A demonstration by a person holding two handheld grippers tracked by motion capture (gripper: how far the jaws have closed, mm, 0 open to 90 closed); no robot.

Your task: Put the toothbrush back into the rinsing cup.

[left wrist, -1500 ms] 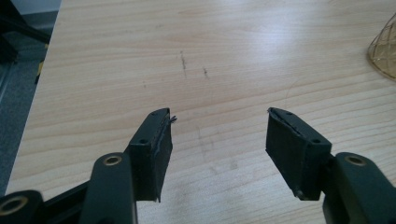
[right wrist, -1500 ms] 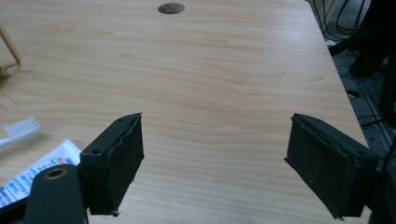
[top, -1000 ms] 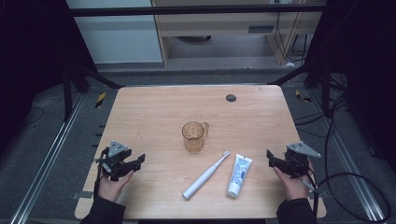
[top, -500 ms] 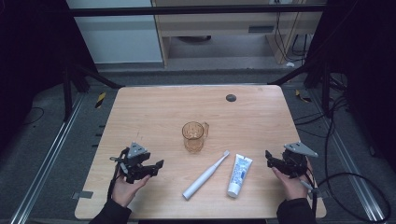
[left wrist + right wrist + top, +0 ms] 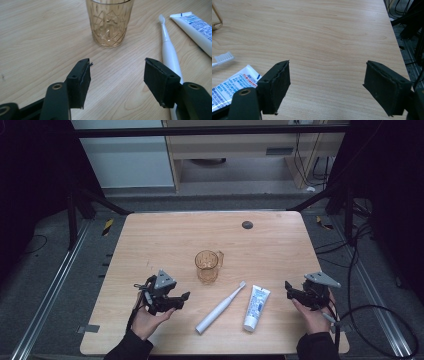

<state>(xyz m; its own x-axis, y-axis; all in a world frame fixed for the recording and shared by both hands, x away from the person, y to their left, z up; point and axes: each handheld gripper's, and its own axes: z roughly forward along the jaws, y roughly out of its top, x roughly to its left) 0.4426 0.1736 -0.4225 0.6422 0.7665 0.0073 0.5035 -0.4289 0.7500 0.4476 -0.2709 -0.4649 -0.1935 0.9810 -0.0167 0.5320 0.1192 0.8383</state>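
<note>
The left gripper (image 5: 182,301) has crossed the bench (image 5: 150,235) since the earlier pictures: a second ago it sat out by the 9 o'clock edge, half a second ago it was partway in, and now it hovers nearer the middle, at about 7 o'clock from the glass mug (image 5: 207,266). Its fingers (image 5: 81,82) are released with nothing between them, and they have just been closing a little. In the left gripper view the mug (image 5: 109,22) stands upright straight ahead at 12 o'clock, apart from the fingers, with bare wood in the gap.

The white toothbrush (image 5: 221,307) lies at 5 o'clock from the mug, bristle end towards 1 o'clock; in the left gripper view its handle (image 5: 170,55) runs just past the finger on that view's right, and whether they touch I cannot tell. The toothpaste tube (image 5: 256,301) lies just beside the toothbrush on its 3 o'clock side, cap end towards 6 o'clock. Mug, toothbrush and tube lie where they lay before.

The right gripper (image 5: 289,290) has kept its place near the 4 o'clock corner of the bench, well apart from the tube. Its fingers (image 5: 274,87) are spread wide and released over bare wood, with the tube (image 5: 232,87) and the brush head (image 5: 223,58) off at 9 o'clock in the right gripper view.

A small dark disc (image 5: 247,225) sits near the far edge at 1 o'clock, unmoved.
</note>
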